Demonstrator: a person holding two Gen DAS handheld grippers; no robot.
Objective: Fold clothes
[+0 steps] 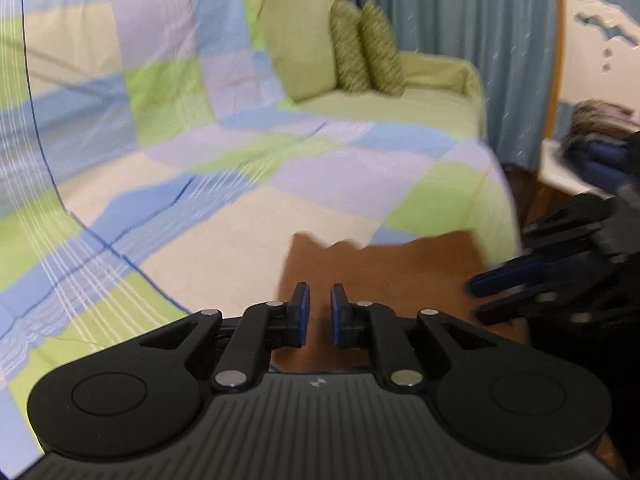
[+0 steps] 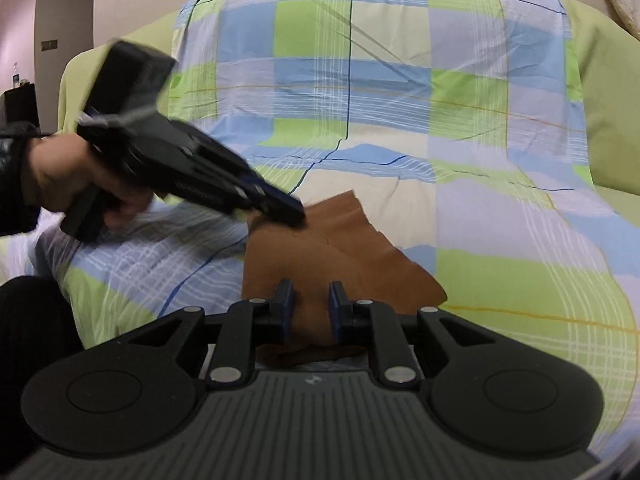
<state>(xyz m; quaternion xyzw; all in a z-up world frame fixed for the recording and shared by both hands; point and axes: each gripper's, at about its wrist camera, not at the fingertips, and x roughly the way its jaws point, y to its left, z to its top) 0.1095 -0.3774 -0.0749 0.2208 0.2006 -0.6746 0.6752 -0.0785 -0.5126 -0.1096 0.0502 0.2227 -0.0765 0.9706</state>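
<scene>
Checked bedding (image 2: pixel 500 216) covers the sofa; on it lies a brown garment (image 2: pixel 320 256). Nearest, the right tongs (image 2: pixel 311 307) stand slightly parted over its near edge, pinching nothing visible. Farther, the left tongs (image 2: pixel 298 210) touch its far corner; grip unclear.

Checked sheet (image 1: pixel 168 128) covers green sofa (image 1: pixel 436 72); teal curtains (image 1: pixel 460 12).

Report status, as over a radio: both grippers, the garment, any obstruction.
Left gripper, right gripper: jaws slightly apart, nothing clamped. Rumpled brown fabric garment lies on checked blue-green sheet, beneath both. Nothing in the way.
</scene>
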